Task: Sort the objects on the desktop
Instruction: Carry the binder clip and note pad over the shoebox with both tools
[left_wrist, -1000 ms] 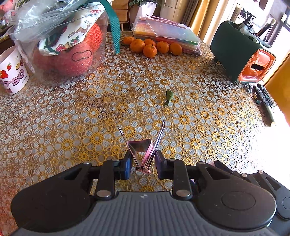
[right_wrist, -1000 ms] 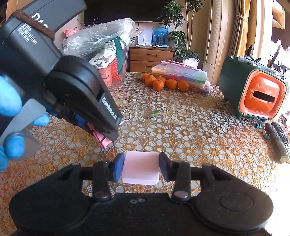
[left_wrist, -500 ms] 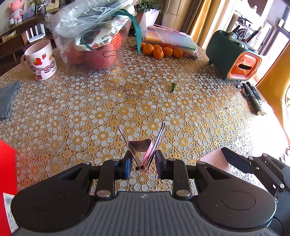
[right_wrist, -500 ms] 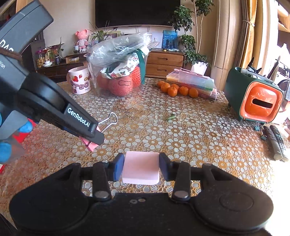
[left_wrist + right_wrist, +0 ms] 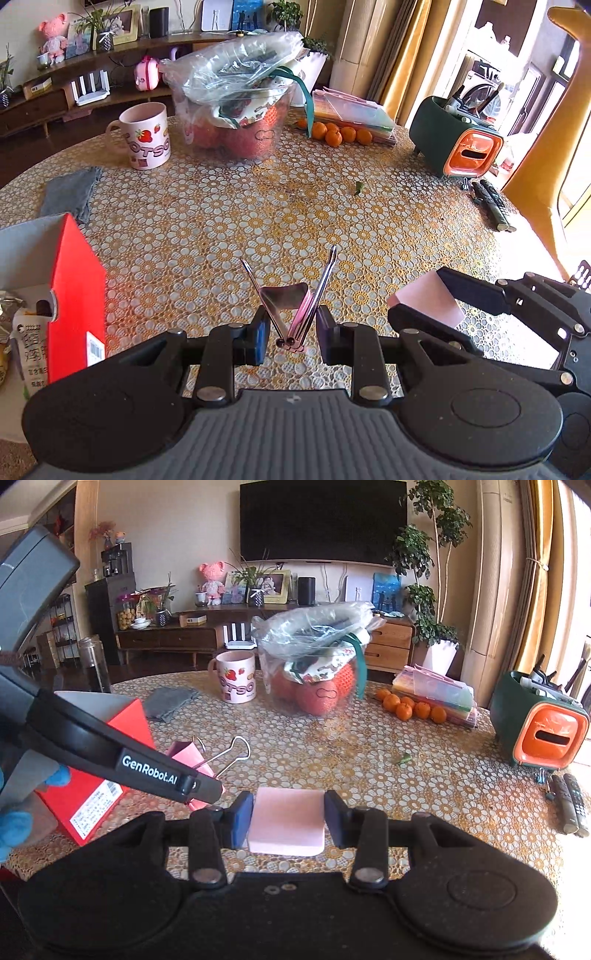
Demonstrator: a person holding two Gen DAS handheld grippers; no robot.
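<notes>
Pink lacquered steel forms the body of the binder clip, which the left hand-held gripper has clamped between its pads, wire handles splayed forward and upward over the table. The right wrist view shows the same clip raised clear of the table, just beside the red carton.

The right hand-held gripper is closed on a pink sticky-note pad, gripped across its two side edges and carried level above the table.

Handling characteristics, as judged:
- Binder clip: light, rigid, smooth-surfaced. The wire handles pivot freely, so a hold on them would let the body swing. The folded body is the proper grip point, as at present. Pad pressure on the sloped faces may squeeze the clip out forward.
- Sticky-note pad: light, with a stiff block edge but loose sheets. Grip across the full stack thickness at the sides; excess force could bow the sheets.

Both items are airborne and not yet deposited. The green desktop organiser at the far right already holds pens and looks like a plausible destination, though that cannot be confirmed.
</notes>
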